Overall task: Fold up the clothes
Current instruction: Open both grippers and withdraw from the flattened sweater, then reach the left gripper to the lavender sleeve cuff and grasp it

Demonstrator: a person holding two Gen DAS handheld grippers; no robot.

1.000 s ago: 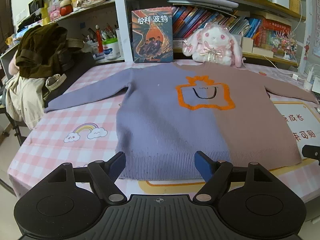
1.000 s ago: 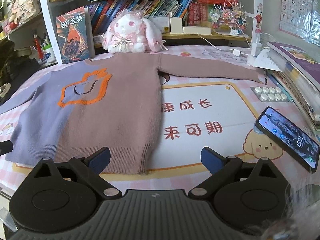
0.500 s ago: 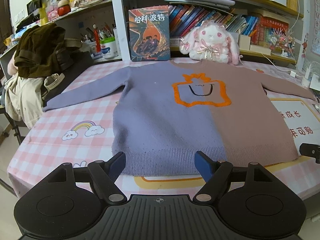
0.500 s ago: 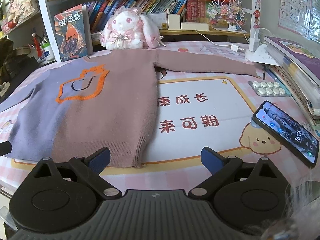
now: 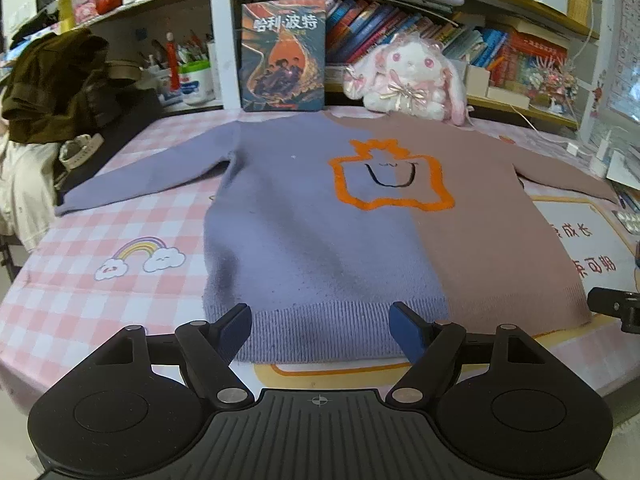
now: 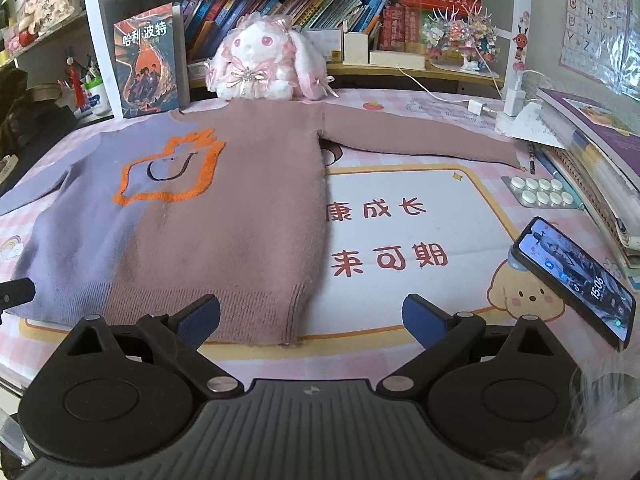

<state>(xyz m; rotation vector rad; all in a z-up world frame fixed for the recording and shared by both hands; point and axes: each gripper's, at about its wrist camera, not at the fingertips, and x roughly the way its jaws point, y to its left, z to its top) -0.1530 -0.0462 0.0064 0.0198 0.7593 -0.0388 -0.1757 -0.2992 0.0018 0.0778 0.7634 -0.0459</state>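
Note:
A sweater, half lilac and half dusty pink with an orange outline on the chest, lies flat and face up on the table, both sleeves spread out sideways. My left gripper is open and empty, just above the lilac hem at the near edge. My right gripper is open and empty, over the pink hem's right corner. The right gripper's tip shows at the right edge of the left wrist view.
A pink checked tablecloth covers the table. A phone, a pill blister and stacked books lie at the right. A plush rabbit and an upright book stand behind the sweater. Clothes hang on a chair at the left.
Both grippers have moved slightly forward and closer to the sweater's hem. Both stay open. The sweater has not moved.

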